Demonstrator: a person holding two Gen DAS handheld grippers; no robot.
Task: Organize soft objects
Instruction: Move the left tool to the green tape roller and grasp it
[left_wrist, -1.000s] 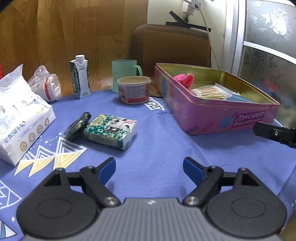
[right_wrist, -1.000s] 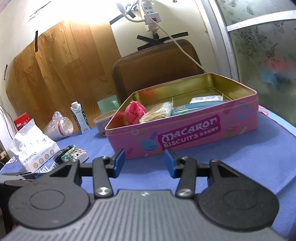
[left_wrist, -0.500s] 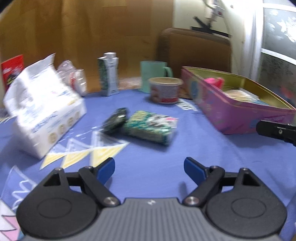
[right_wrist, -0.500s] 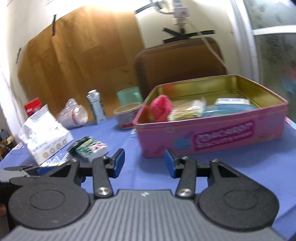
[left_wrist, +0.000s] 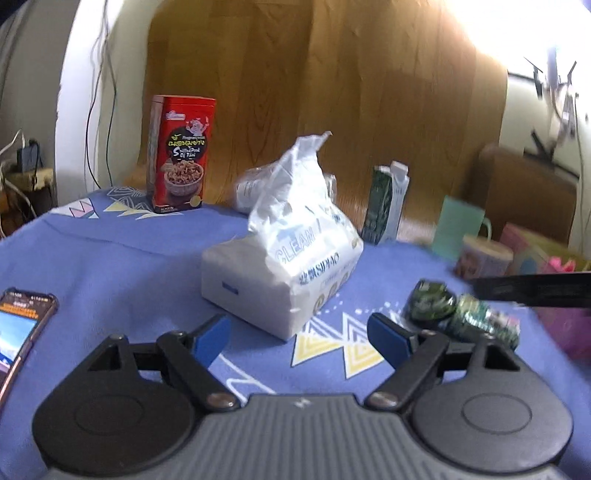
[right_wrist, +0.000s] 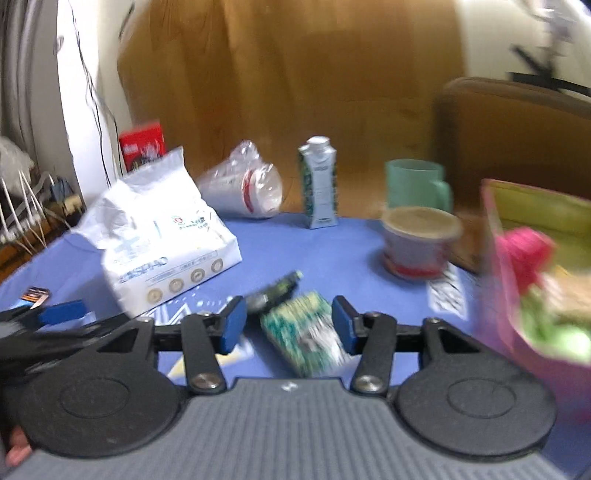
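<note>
Blue tablecloth (right_wrist: 332, 251), green tissue pack (right_wrist: 303, 332) between spread right fingers (right_wrist: 343, 325)

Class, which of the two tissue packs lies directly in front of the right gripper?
The small green patterned pack, lying between the open jaws; the big white pack sits farther left.

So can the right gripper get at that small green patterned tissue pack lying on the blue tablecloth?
Probably yes. The right gripper is open, and the green patterned tissue pack lies flat just ahead between its fingers with nothing over it. Only the dark round compact sits against its far corner, which should not block a grasp.
</note>
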